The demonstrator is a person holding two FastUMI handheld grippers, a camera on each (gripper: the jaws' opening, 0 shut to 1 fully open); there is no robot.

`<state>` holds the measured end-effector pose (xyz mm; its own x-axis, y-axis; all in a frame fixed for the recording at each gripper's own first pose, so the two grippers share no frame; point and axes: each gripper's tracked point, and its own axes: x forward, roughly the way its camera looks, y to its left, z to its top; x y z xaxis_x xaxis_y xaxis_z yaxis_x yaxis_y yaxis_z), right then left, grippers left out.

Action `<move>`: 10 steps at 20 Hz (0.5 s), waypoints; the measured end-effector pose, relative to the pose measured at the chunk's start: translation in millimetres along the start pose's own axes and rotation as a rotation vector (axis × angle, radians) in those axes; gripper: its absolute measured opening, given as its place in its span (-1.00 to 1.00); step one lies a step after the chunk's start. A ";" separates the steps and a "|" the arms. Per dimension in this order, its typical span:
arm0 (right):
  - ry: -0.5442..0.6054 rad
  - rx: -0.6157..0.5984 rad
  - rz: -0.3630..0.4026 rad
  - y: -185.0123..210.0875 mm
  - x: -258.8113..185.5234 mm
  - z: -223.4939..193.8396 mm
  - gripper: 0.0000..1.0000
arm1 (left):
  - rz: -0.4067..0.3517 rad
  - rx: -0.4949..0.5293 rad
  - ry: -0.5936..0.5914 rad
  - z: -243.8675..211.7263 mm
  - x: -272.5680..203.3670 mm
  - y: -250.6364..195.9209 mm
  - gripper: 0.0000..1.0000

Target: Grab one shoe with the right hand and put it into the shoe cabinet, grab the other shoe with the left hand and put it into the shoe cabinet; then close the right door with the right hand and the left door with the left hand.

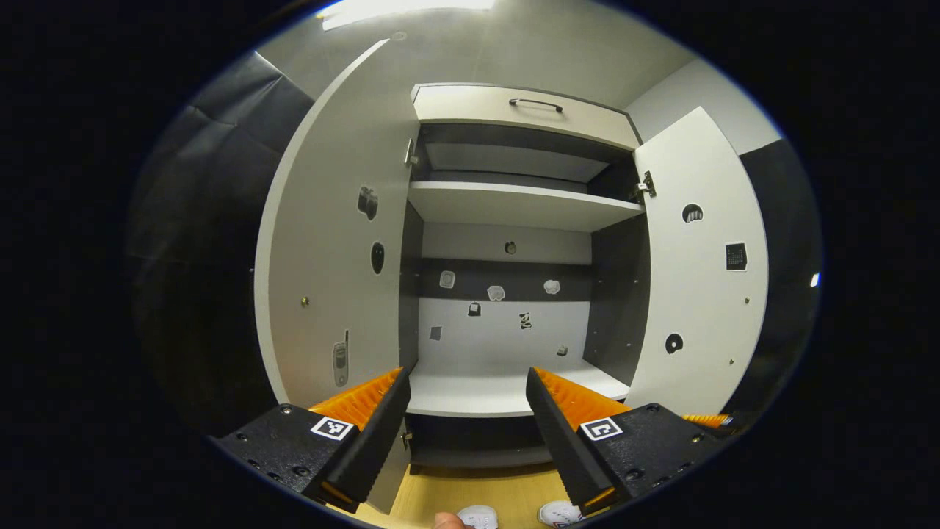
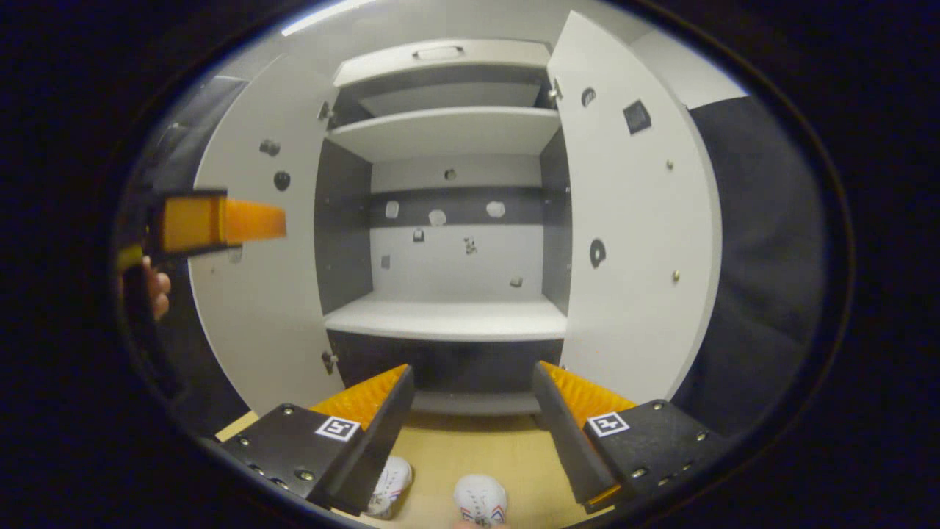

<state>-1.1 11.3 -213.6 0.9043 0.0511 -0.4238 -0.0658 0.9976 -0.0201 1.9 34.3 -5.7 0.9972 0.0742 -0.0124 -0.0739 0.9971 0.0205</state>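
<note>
Right gripper view has us standing in front of the shoe cabinet (image 2: 448, 316), both doors swung wide, shelves bare. Our right gripper (image 2: 474, 408) is spread apart with nothing between the fingers, hovering over the wooden floor (image 2: 470, 448). Two white shoes sit down at the near edge: one shoe (image 2: 391, 481) just beside the left finger, the other shoe (image 2: 479, 498) roughly between the fingers. The left gripper (image 2: 220, 222) hangs off at the far left, held by a hand (image 2: 154, 290); from that side angle we can't tell its state there.

Left gripper view settles it: our left gripper (image 1: 466, 404) is also released and empty, aimed at the middle shelf (image 1: 507, 393), with the left door (image 1: 330, 257) and right door (image 1: 698, 264) flanking it.

So we're at the first grab, we reckon. Best bet is to tip the right gripper down, straddle the shoe across its sides, and squeeze firmly before lifting, keeping clear of its neighbour.
</note>
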 end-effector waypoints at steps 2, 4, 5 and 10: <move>0.113 -0.016 0.017 4.5 9.8 -52.1 0.94 | 0.011 0.000 0.005 -1.9 -0.4 4.7 0.92; 0.226 -0.036 0.036 8.5 16.5 -103.3 0.89 | 0.017 -0.002 0.011 -3.9 -1.5 7.9 0.92; 0.275 -0.049 0.047 9.7 18.4 -126.3 0.94 | 0.019 -0.002 0.013 -4.6 -2.2 9.2 0.92; 0.512 -0.075 0.085 15.1 19.7 -228.9 0.58 | 0.031 0.008 0.026 -10.4 -4.1 13.8 0.93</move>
<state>-80.9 16.8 -429.5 0.5735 0.0841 -0.8149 -0.1769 0.9840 -0.0230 -3.3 48.0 -15.7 0.9937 0.1057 -0.0377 -0.1047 0.9941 0.0295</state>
